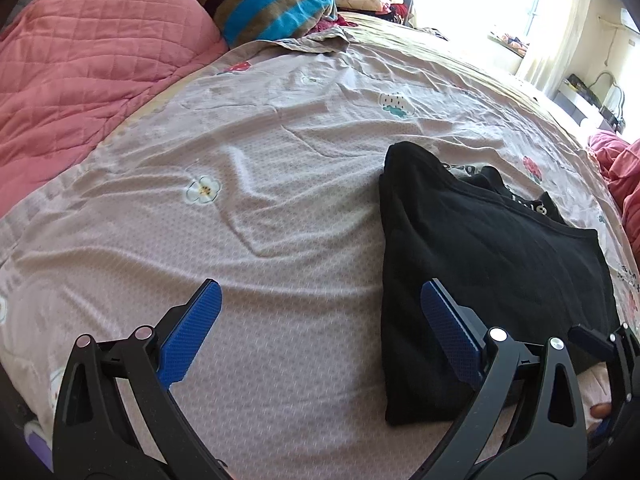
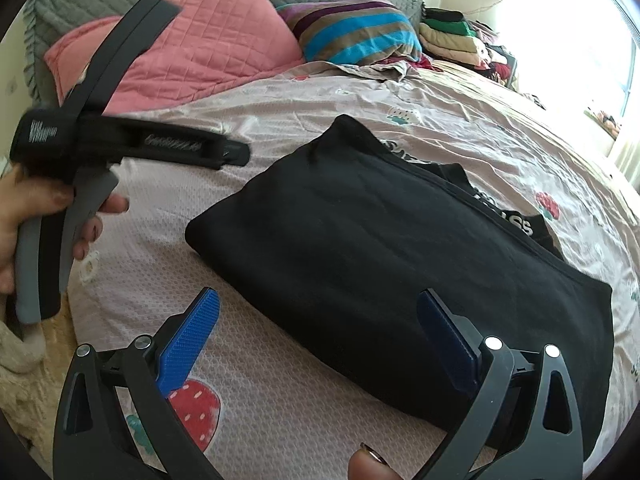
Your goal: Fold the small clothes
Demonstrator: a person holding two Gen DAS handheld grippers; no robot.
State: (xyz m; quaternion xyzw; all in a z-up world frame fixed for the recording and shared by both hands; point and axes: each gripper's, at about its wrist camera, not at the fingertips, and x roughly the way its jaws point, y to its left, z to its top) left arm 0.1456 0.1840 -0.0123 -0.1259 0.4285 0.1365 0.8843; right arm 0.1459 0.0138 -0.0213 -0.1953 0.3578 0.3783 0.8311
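You've got both the left gripper [image 1: 320, 300] and right gripper [image 2: 318, 308] wide open, holding nothing, hovering near the black garment [image 2: 400, 260] — folded flat on the bedsheet [image 1: 260, 160] — probably done with it.

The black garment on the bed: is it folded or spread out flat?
Folded. The black garment lies as a compact, thick block on the bedsheet, with doubled layers along its far edge. Neither gripper holds it.
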